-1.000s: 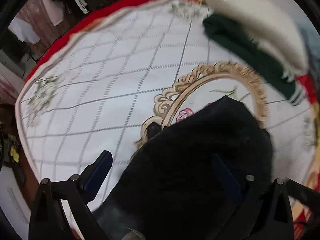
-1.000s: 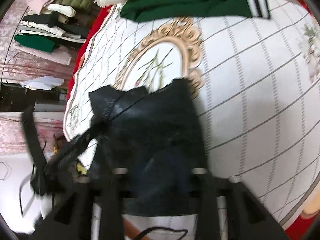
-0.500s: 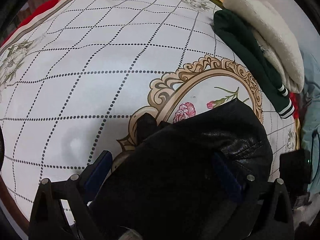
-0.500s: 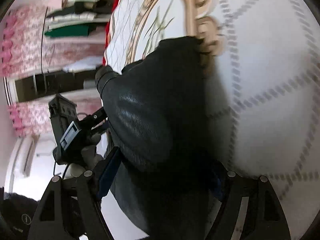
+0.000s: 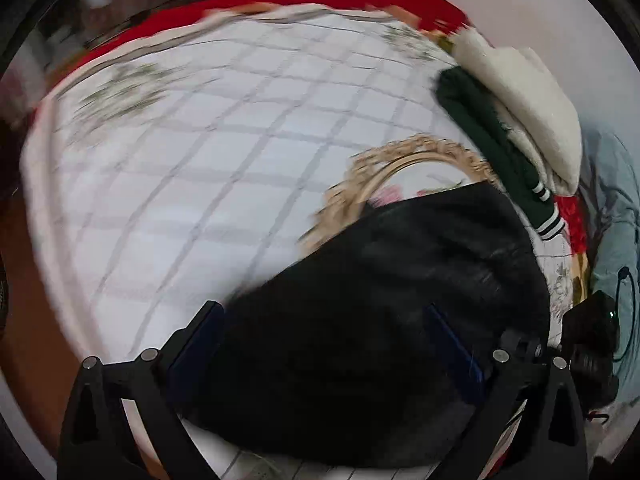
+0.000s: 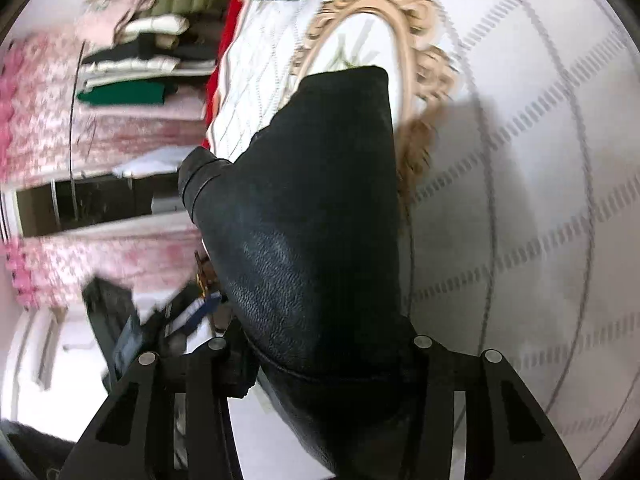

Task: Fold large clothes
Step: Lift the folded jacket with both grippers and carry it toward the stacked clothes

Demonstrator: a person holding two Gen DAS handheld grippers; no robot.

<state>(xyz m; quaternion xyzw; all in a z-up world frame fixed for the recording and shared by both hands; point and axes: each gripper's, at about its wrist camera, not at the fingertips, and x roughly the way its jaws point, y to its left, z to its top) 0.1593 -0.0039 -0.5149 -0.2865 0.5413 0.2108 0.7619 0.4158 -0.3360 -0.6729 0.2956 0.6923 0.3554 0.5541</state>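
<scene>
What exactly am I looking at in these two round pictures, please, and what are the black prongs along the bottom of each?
There is no robot here: a person holds a two-finger tool in each hand, and a fisheye camera on each tool looks forward along its fingers, hence the round, bent pictures. The black prongs are those fingers. One picture comes from the left gripper, the other from the right gripper. Both show a black leather-like jacket lying between the fingers, over a white checked bedspread with a gold oval ornament. Whether the fingers actually pinch the jacket cannot be told, since it covers them. Farther back lie a folded green garment and a cream one. The left picture is motion-blurred.
</scene>
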